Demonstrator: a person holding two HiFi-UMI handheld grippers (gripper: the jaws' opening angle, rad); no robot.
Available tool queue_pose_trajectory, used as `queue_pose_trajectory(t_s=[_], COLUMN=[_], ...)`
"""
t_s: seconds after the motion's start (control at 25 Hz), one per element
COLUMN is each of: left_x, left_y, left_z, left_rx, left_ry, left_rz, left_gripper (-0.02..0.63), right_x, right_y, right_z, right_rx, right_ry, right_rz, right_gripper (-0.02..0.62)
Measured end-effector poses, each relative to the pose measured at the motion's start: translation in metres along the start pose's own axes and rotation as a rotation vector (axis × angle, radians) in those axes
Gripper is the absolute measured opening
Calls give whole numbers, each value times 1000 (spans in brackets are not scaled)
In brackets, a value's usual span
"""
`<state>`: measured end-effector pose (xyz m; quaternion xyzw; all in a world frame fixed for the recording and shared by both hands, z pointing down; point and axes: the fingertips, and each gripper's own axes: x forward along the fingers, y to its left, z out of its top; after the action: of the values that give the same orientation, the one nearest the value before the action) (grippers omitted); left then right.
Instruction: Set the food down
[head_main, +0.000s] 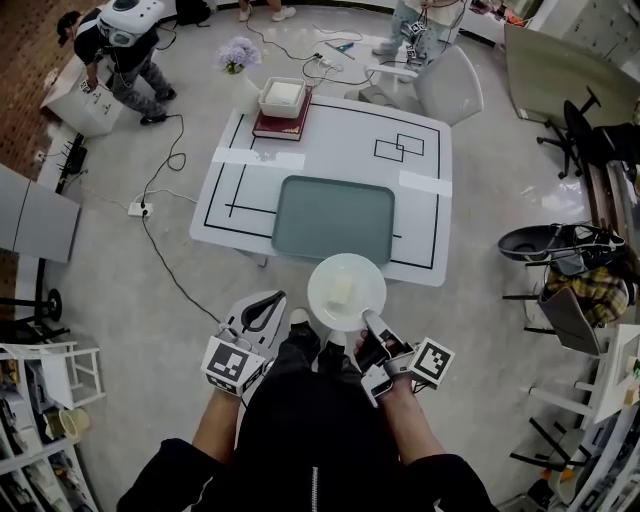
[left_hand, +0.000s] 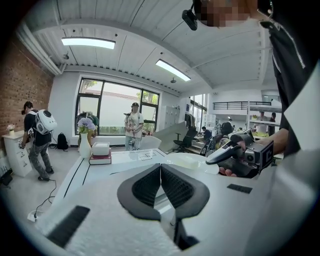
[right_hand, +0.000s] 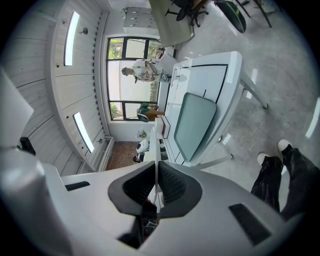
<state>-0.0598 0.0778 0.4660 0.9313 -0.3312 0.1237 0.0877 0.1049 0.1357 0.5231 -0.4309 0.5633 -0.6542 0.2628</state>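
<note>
While the plate (head_main: 325, 278) of food (head_main: 340, 292) is rim-pinched by the right gripper (head_main: 368, 320) (left gripper (head_main: 272, 300) pressed together, empty), it is judged stiff, breakable, best kept level

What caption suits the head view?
A plate of food held by the right hand-held gripper, before the tray on the table.

In front of me stands a white table (head_main: 330, 140) marked with black lines (head_main: 415, 120). A grey-green tray (head_main: 333, 218) lies empty on its near half, close to my edge. At the far left corner a dark red book (head_main: 280, 128) lies flat, with a white box (head_main: 282, 96) on top. Two white tape strips (head_main: 258, 157) are stuck across the left and right sides.
</note>
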Motion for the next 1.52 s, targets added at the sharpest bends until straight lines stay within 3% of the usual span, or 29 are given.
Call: queue_pose_trajectory(t_s=[0.8,1.12,1.52], left_x=[33,43,88], left_y=[96,100,102], left_z=[3,0,8], left_rx=[20,0,-27], left_ry=[-10,2,18], left_rz=[-116,-139,-100], left_gripper=[9,9,9], right_x=[95,98,112], right_y=[29,28,18], right_z=[5,9,55], right_rx=[-17,-10,2], right_ry=[-58,-70,-28], right_rz=[-24,-40,-47], right_gripper=[18,18,18])
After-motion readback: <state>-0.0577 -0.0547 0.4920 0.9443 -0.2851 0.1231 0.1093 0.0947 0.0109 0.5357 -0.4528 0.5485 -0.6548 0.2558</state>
